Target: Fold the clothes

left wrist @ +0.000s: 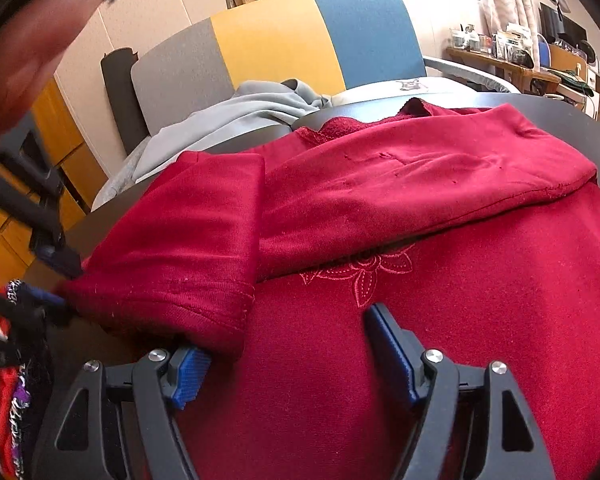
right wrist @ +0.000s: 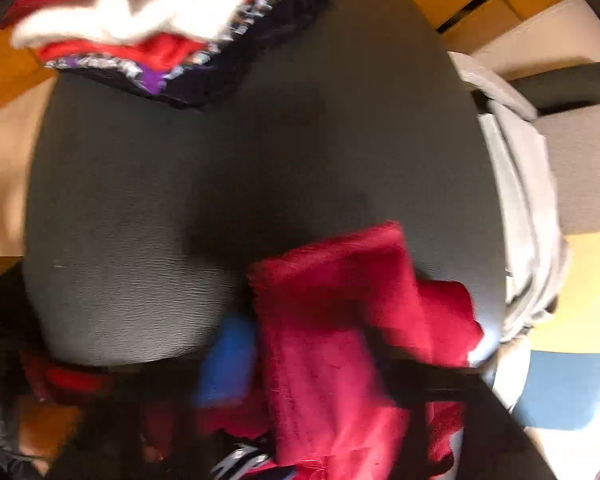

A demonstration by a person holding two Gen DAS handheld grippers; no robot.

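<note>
My left gripper (left wrist: 292,344) sits wide open over the near part of the red sweater (left wrist: 440,280) spread on the dark table (right wrist: 180,200), while my right gripper (left wrist: 60,292) pinches its left sleeve cuff (left wrist: 160,304), stacked clothes (right wrist: 160,32) far left.

Crimson sweater (left wrist: 420,280) (stitched flower motif), grey-yellow-blue chair (left wrist: 276,44)

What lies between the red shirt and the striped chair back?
A crumpled grey garment lies between the red shirt and the chair back, seen in the left wrist view.
</note>
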